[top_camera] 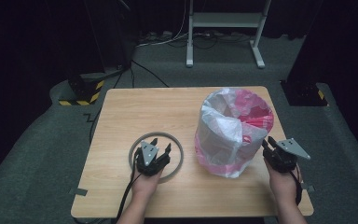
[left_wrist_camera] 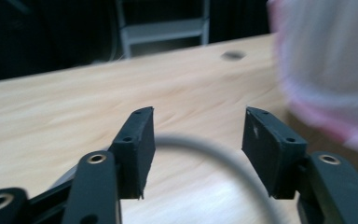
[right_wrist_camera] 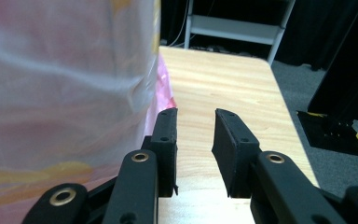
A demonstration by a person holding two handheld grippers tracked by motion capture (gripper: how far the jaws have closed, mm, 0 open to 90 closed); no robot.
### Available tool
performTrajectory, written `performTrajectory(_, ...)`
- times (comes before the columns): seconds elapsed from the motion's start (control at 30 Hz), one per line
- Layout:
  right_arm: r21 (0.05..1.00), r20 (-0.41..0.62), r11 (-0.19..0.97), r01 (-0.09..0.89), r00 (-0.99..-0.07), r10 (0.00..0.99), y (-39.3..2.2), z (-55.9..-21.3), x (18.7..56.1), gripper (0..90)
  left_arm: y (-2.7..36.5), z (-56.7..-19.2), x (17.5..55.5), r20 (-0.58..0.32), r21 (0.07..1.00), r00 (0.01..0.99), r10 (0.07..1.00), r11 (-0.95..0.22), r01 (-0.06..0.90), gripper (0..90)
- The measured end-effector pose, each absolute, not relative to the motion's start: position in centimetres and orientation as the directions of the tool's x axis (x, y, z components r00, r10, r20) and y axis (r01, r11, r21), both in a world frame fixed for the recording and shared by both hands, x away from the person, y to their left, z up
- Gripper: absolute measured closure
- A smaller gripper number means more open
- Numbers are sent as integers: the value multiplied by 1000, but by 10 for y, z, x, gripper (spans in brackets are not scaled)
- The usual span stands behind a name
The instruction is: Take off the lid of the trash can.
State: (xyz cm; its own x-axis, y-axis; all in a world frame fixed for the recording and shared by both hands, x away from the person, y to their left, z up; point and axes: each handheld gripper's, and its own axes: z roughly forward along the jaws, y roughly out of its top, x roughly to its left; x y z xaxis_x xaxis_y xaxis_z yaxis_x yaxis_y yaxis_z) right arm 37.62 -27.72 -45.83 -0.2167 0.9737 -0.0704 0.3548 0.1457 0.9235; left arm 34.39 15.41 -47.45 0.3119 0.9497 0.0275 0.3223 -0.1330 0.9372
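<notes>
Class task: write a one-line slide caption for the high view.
Left gripper open over a grey ring on the wooden table; right gripper open beside the bag-lined pink bin.

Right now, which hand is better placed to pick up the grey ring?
Left. The left tongs hover open over the grey ring, its rim between the jaws. The right tongs sit beside the bagged bin.

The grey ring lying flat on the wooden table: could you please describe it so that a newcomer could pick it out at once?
Start at the light wooden table and its tall bin lined with a white and pink plastic bag. To that bin's left, on the near half of the top, lies the thin grey ring, under the left gripper. It is the one flat, hollow hoop there.
</notes>
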Motion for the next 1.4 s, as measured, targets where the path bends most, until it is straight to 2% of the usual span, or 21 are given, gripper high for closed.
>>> performTrajectory(0.17, 915, -96, 180, 362, -239, 966, -265, -459, 379, 708, 200, -488, 331, -20, 920, 270, 963, -88, 381, 377)
performTrajectory(0.27, 913, -89, 176, 368, -242, 966, -269, -458, 376, 657, 213, -497, 326, 33, 909, 245, 969, -131, 394, 360)
performTrajectory(0.37, 913, -98, 175, 369, -218, 971, -275, -456, 371, 645, 223, -502, 326, 14, 905, 228, 974, -109, 411, 331)
performTrajectory(0.47, 903, -109, 183, 389, -203, 973, -281, -458, 368, 611, 229, -508, 327, 31, 889, 217, 976, -126, 440, 283)
performTrajectory(0.67, 845, -99, 182, 503, -188, 977, -290, -473, 371, 546, 236, -512, 327, 50, 882, 203, 978, -139, 450, 192)
performTrajectory(0.77, 815, -77, 171, 553, -189, 979, -291, -481, 376, 532, 240, -515, 328, 49, 876, 200, 979, -138, 461, 175)
performTrajectory(0.97, 733, -22, 156, 662, -207, 978, -293, -491, 385, 480, 244, -519, 331, 42, 860, 211, 977, -143, 490, 174)
performTrajectory(1.17, 628, -67, 228, 744, -240, 968, -284, -487, 392, 426, 240, -523, 333, 67, 834, 244, 968, -188, 518, 169)
performTrajectory(1.4, 530, -37, 199, 824, -212, 977, -277, -490, 402, 384, 240, -523, 333, 63, 836, 259, 964, -193, 514, 169)
